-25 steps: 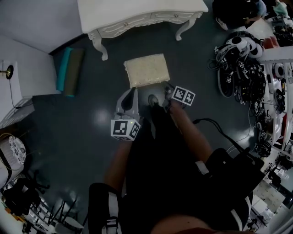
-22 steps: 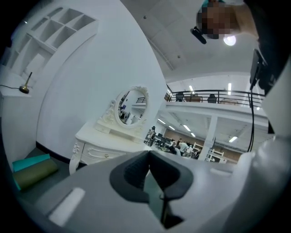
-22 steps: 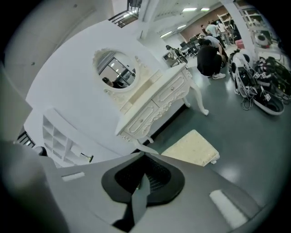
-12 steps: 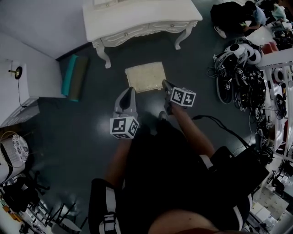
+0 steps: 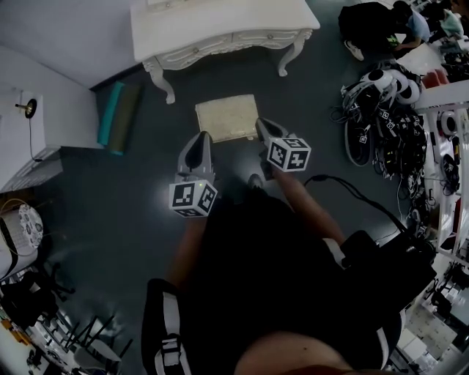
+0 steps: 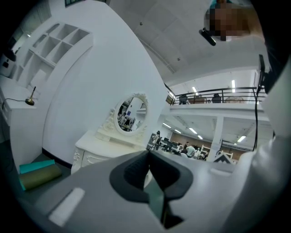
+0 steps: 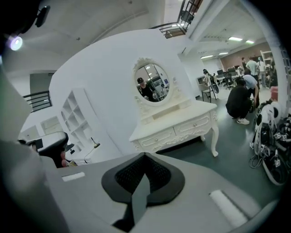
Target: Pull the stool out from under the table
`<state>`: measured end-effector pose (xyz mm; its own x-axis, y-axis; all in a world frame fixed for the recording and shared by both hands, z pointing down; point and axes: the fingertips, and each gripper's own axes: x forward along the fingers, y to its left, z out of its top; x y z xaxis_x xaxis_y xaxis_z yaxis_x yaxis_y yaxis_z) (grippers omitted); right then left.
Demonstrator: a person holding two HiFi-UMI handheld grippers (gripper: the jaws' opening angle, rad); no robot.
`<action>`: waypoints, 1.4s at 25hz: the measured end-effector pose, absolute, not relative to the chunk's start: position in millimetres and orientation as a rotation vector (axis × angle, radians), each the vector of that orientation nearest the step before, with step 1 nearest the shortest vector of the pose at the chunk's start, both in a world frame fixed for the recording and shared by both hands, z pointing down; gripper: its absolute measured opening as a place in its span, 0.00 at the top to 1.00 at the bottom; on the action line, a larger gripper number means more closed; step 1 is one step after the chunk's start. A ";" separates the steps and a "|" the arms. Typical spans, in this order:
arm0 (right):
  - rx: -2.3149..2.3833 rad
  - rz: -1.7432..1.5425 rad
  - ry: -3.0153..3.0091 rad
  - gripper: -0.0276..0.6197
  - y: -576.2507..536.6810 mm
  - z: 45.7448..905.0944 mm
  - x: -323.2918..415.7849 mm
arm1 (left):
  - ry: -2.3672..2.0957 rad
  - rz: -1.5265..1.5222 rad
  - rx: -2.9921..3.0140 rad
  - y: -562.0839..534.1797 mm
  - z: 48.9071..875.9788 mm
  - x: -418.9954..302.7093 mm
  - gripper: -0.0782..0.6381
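The stool point(image 5: 227, 118), with a beige cushion, stands on the dark floor in front of the white dressing table point(image 5: 220, 28), apart from its legs. My left gripper point(image 5: 200, 143) hovers just left of the stool's near edge, jaws shut and empty. My right gripper point(image 5: 261, 126) is over the stool's near right corner, also shut on nothing. In the left gripper view the gripper point(image 6: 148, 154) points level at the table point(image 6: 102, 145) and its oval mirror. The right gripper point(image 7: 145, 158) faces the same table point(image 7: 175, 125). The stool is hidden in both gripper views.
Rolled teal and olive mats point(image 5: 117, 116) lie by the wall at left. A white side cabinet point(image 5: 29, 146) stands further left. Headsets and cables point(image 5: 385, 110) pile up at right, where a person point(image 5: 377, 20) crouches. A cable point(image 5: 352, 196) trails from my right arm.
More of the table has come into the head view. Both grippers have moved a little forward and up; their jaws stay shut. The stool has not moved relative to the table.
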<state>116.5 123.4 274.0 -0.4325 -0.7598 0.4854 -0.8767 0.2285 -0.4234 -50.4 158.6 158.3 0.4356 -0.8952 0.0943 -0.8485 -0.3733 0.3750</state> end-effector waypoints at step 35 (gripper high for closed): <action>1.564 0.573 -2.491 0.96 182.1 200.8 120.0 | -1.486 -0.068 2.421 205.1 169.1 -12.3 0.88</action>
